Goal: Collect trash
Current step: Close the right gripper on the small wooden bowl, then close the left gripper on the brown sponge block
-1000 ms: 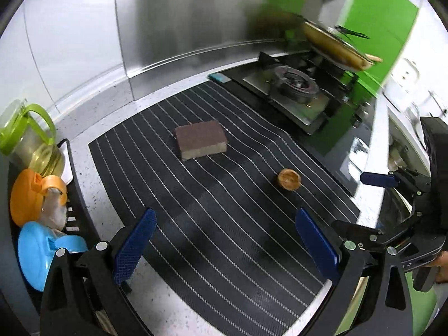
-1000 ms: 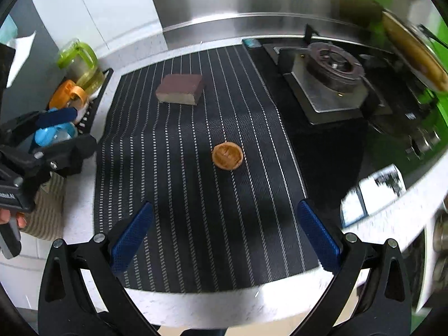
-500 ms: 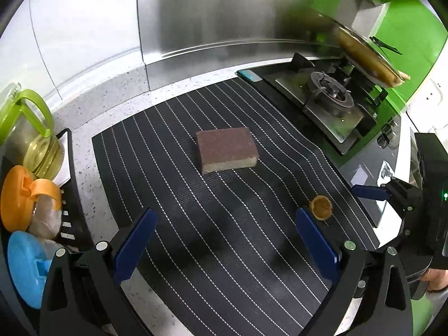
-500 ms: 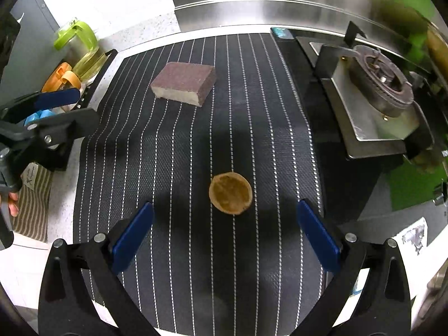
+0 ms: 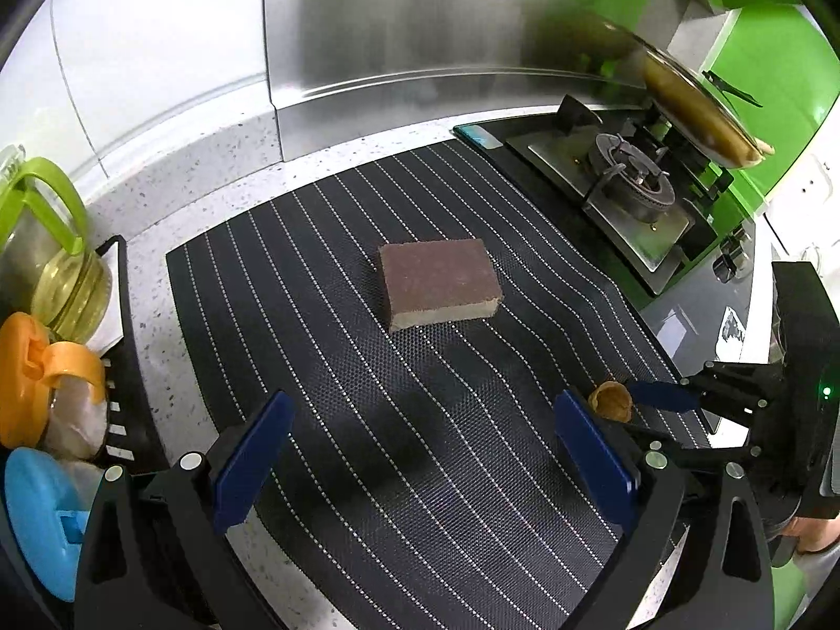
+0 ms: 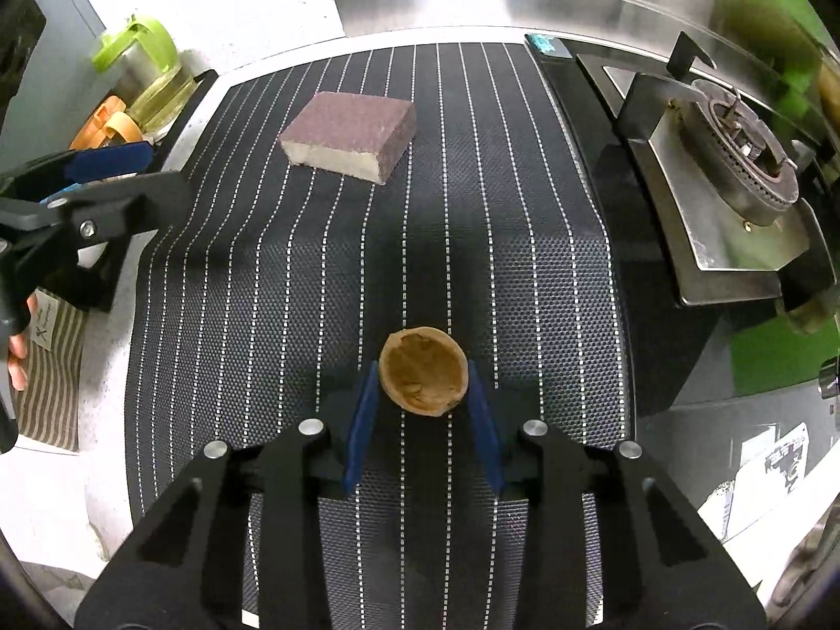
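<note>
Kitchen counter of speckled white stone [image 5: 210, 178] carried a black woven mat with thin white stripes [image 6: 294, 315], a steel gas hob [image 6: 735, 199] at its right edge and a steel splashback behind; I had both grippers pointing steeply down over the mat. My right gripper [image 6: 424, 409] straddled the small round brown cup-shaped shell [image 6: 423, 378], which I took for the trash; it sat on the mat, hollow side up, between the blue pads, and the jaws were closing on it; the pads looked to be at its rim on both sides, so I judged the pinch made or nearly so; the left wrist view showed the same shell against one blue pad. I approached from above because a low round thing on a flat mat offers only its sides. My left gripper [image 5: 420, 462] hung with jaws spread wide and empty, nearer the maroon-topped rectangular sponge block [image 5: 438, 283], which lay apart further back; I judged it waiting its turn.
</note>
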### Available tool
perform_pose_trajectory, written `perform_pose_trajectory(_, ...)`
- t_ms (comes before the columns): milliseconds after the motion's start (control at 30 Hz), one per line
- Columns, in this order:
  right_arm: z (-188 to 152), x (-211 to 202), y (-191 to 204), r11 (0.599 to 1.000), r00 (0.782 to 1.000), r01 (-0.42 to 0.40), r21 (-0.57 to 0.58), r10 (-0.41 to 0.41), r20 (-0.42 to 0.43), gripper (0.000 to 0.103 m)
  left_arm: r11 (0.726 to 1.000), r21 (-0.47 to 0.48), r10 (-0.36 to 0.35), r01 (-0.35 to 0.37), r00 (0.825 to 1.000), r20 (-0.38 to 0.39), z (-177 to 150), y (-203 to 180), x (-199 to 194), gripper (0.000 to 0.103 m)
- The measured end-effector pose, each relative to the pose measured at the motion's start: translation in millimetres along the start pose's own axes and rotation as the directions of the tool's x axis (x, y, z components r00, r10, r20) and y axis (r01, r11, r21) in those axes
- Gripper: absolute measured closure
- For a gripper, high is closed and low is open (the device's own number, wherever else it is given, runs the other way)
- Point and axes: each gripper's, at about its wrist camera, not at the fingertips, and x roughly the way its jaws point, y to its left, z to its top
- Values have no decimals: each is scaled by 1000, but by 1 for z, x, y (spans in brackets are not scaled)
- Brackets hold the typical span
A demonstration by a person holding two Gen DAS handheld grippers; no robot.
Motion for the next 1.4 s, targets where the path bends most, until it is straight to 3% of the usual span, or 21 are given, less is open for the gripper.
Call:
perform_pose_trajectory(533, 0, -24, -17, 999, 999, -23, 34, 22, 25, 69, 1000, -8, 19, -20, 999, -30, 27, -15, 33, 7)
perform_pose_trajectory(1100, 2, -35, -41, 997, 998, -57, 46, 55, 43, 69, 989, -67, 127, -131, 990, -65, 56, -17, 84, 7)
perform_pose_trajectory(1167, 2, -35, -43, 997, 997, -59, 47, 57, 44, 69, 989, -65, 127, -132, 989, -69, 57, -18, 88, 16)
perform_pose_trajectory(1200, 1, -35, -43, 997, 997, -59, 48, 57, 45, 69, 989, -65, 125, -130, 989, -75, 57, -18, 90, 30)
perform_pose_trajectory(1400, 2, -37, -44, 996, 996, -65, 54, 62, 59, 69, 991, -49, 122, -125, 991, -61, 58, -21, 90, 33)
